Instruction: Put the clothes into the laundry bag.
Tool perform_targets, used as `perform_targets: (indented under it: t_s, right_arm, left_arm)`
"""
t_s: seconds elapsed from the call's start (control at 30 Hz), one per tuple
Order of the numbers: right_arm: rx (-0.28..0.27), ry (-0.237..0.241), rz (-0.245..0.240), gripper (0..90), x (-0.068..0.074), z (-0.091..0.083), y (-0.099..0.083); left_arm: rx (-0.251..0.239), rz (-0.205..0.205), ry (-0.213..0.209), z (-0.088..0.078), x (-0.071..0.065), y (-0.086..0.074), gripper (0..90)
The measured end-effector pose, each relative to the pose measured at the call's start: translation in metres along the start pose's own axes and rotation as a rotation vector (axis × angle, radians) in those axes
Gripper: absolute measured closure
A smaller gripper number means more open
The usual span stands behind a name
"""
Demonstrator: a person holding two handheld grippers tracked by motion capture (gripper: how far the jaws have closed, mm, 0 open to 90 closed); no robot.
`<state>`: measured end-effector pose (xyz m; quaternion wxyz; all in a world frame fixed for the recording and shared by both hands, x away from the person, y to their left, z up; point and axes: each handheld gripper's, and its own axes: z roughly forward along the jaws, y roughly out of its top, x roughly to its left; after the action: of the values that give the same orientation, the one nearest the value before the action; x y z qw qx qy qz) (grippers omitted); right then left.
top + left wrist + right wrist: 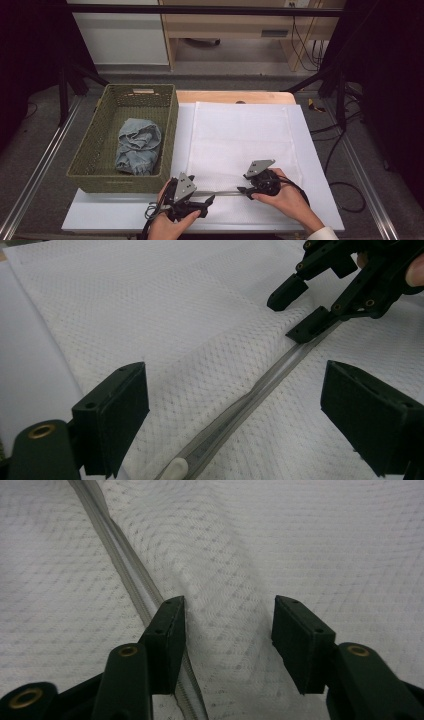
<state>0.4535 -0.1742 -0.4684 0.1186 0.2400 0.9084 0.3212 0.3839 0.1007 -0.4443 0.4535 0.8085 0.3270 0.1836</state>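
High view: basket [95, 150] with denim [138, 146] beside mesh bag [240, 135]; left gripper [235, 405] view adds zipper pull [174, 470], jaws released; right gripper [229, 625] jaws apart over zipper [125, 555], gripping nothing

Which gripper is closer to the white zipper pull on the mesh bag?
Left. The left gripper stands open directly over the zipper pull. The right gripper is farther along the zipper, its jaws open on the mesh bag.

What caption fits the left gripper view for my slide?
Open left gripper straddles the grey zipper of a white mesh laundry bag; the right gripper rests farther along.
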Motion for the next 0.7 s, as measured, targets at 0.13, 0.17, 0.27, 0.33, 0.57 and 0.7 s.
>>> perform_targets:
  t_s: [0.13, 0.17, 0.27, 0.33, 0.57, 0.7]
  right_arm:
    - [0.012, -0.013, -0.017, 48.3, 0.0033, 0.0001, 0.0002]
    - [0.012, -0.007, -0.027, 47.8, 0.0043, 0.0003, 0.0004]
    - [0.009, 0.003, -0.026, 48.1, 0.0056, 0.0007, 0.0000]
    - [0.015, 0.013, -0.025, 56.7, 0.0044, 0.0006, -0.0001]
    - [-0.006, 0.013, -0.004, 84.1, 0.0029, 0.0022, -0.0003]
    - [-0.026, -0.025, -0.015, 89.8, 0.0053, 0.0013, 0.0013]
  left_arm:
    - [0.000, 0.001, 0.000, 0.0000, -0.0006, 0.0001, 12.0]
    - [0.003, 0.003, 0.000, -0.0001, -0.0005, 0.0001, 12.0]
    - [0.003, 0.001, -0.002, 0.0006, -0.0010, 0.0001, 12.0]
    - [0.003, 0.002, -0.002, 0.0007, -0.0016, 0.0001, 12.0]
    - [0.002, 0.000, -0.001, 0.0007, -0.0017, 0.0003, 12.1]
    - [-0.001, 0.000, -0.001, 0.0004, -0.0022, 0.0006, 12.3]
